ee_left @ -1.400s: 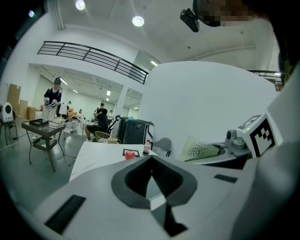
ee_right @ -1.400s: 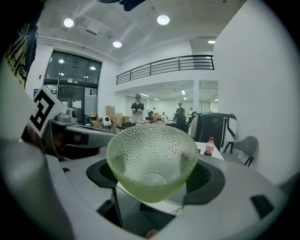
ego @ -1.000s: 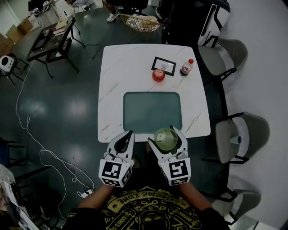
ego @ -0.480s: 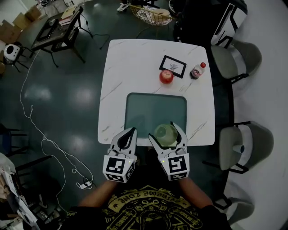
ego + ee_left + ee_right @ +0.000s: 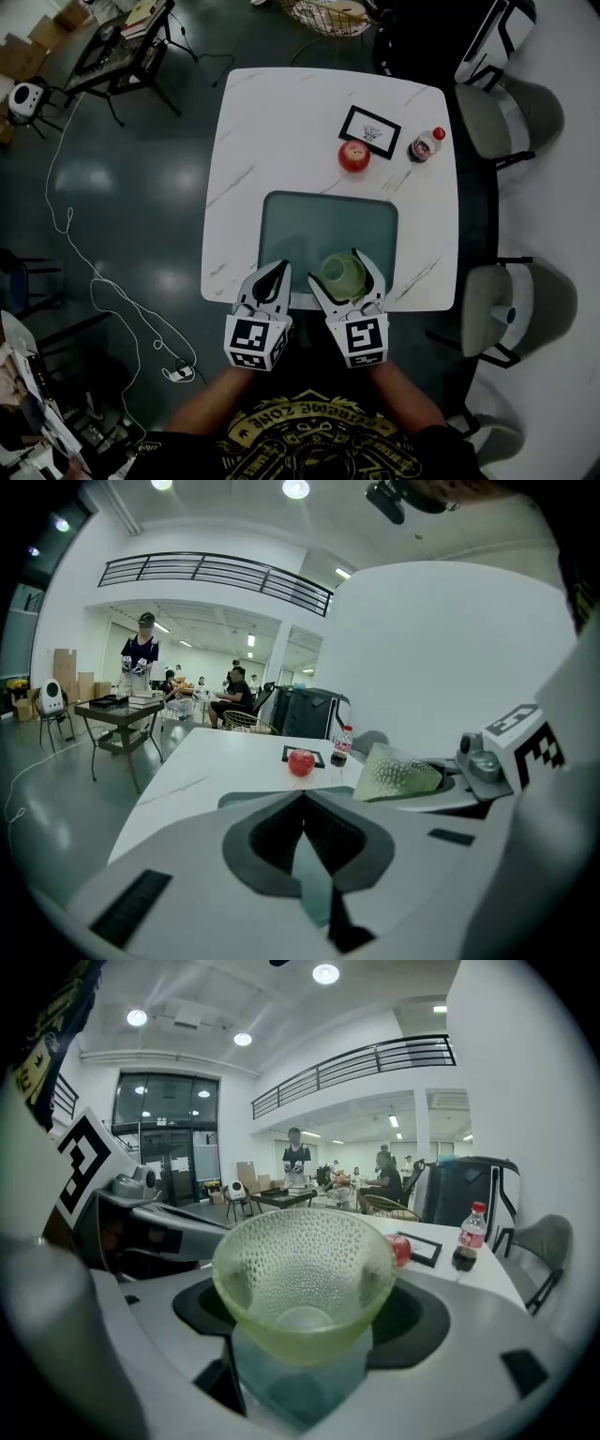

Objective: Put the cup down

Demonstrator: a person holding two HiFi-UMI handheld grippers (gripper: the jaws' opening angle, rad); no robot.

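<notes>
A white marble table [image 5: 253,122] carries a teal tray [image 5: 319,220] near its near edge. Over the tray's near right part hangs the cup [image 5: 343,275], pale green dimpled glass, upright and flaring. The right claw [image 5: 336,267] grasps it, slanting downward. The left claw [image 5: 277,270], pinched together and empty, hovers just left.

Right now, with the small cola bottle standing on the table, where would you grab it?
I'd grip the cola bottle around its round body, below the red cap, coming level from the near side: it stands upright, and the apple and framed card sit to its left.
</notes>
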